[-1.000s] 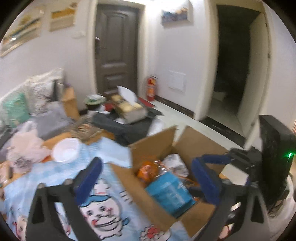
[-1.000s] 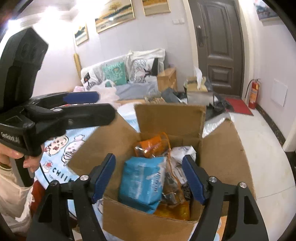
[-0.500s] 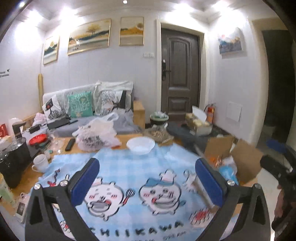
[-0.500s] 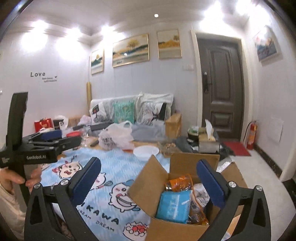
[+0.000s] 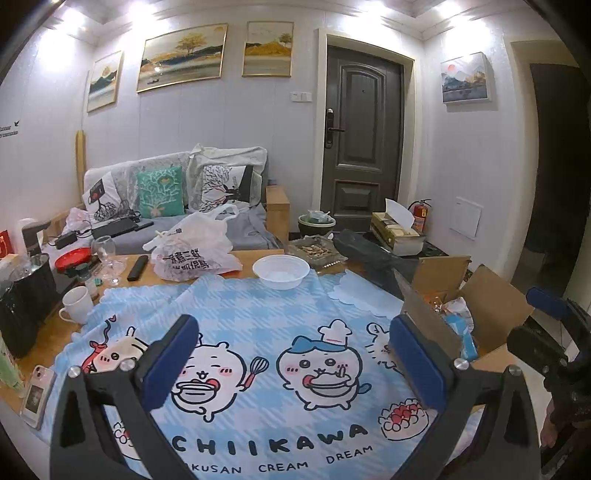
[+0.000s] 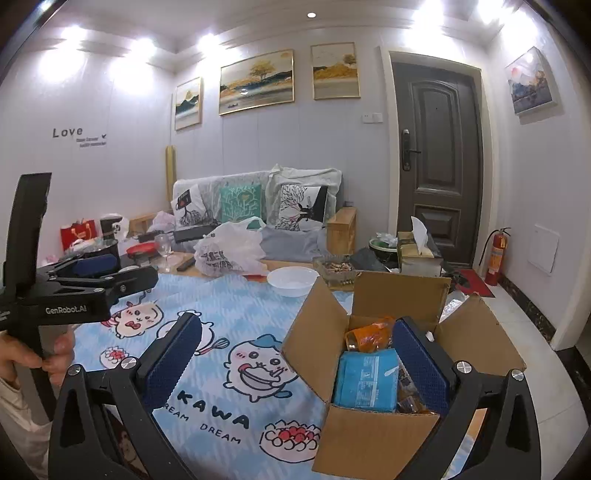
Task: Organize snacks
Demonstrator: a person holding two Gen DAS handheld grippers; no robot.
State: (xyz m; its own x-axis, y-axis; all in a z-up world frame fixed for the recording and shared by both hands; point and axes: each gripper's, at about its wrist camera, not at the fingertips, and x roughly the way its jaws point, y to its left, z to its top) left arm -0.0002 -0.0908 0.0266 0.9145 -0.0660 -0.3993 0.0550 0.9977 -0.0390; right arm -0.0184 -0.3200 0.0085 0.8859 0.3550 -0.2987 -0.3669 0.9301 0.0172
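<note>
Room lit by ceiling spotlights [image 6: 311,14], blown out to white glare across top of both views. Walls evenly bright, cool tint. Strong fisheye curvature: door frame [image 6: 388,158] and walls bow toward edges, black vignette in corners. Tablecloth [image 5: 258,332] between and beyond fingers sharp, print legible. Gripper fingers [image 5: 170,362] nearest lens slightly soft, dark against cloth. Doorway far right of left view dim. Soft shadows only.

Left tongs [image 5: 293,354] spread wide and empty, right tongs [image 6: 295,354] likewise
</note>
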